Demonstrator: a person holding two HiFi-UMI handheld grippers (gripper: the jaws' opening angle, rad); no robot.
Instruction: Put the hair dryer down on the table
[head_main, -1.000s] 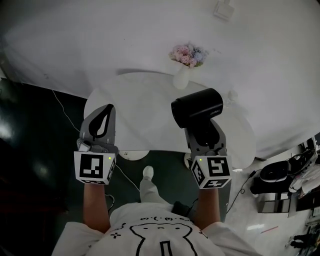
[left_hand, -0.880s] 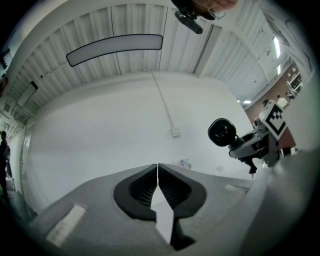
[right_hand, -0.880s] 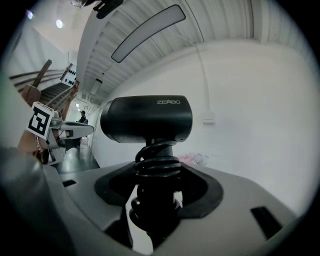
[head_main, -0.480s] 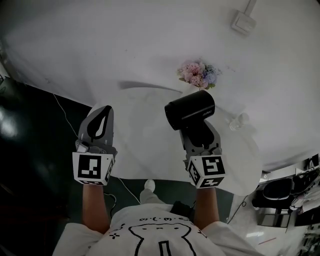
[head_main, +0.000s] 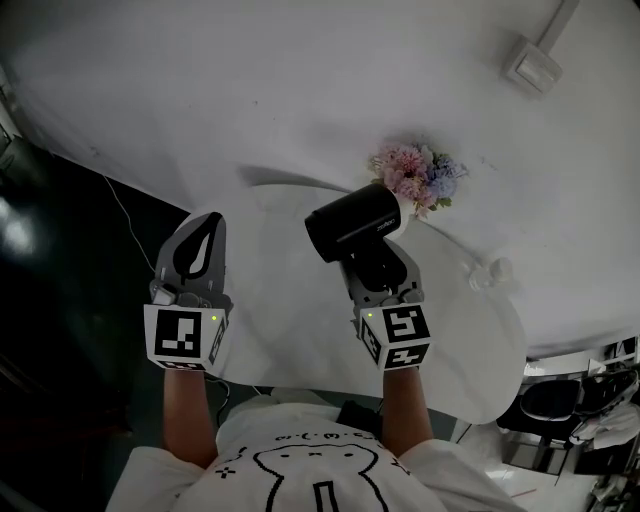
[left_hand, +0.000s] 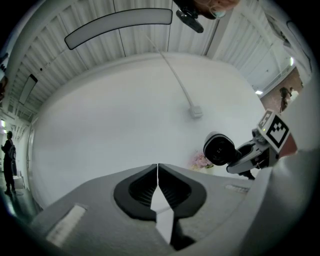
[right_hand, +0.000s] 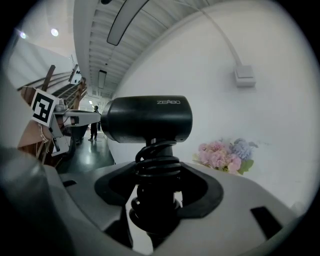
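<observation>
One hair dryer | ZEABO | in right gripper | left gripper closed

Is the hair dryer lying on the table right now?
No, the right hand-held gripper clamps the hair dryer by its handle and holds it upright above the white table.

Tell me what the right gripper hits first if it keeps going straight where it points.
Probably the wall, with the hair dryer in the right gripper arriving first. The flowers stand just right of that line; depth is unclear, so the hair dryer might brush them.
</observation>
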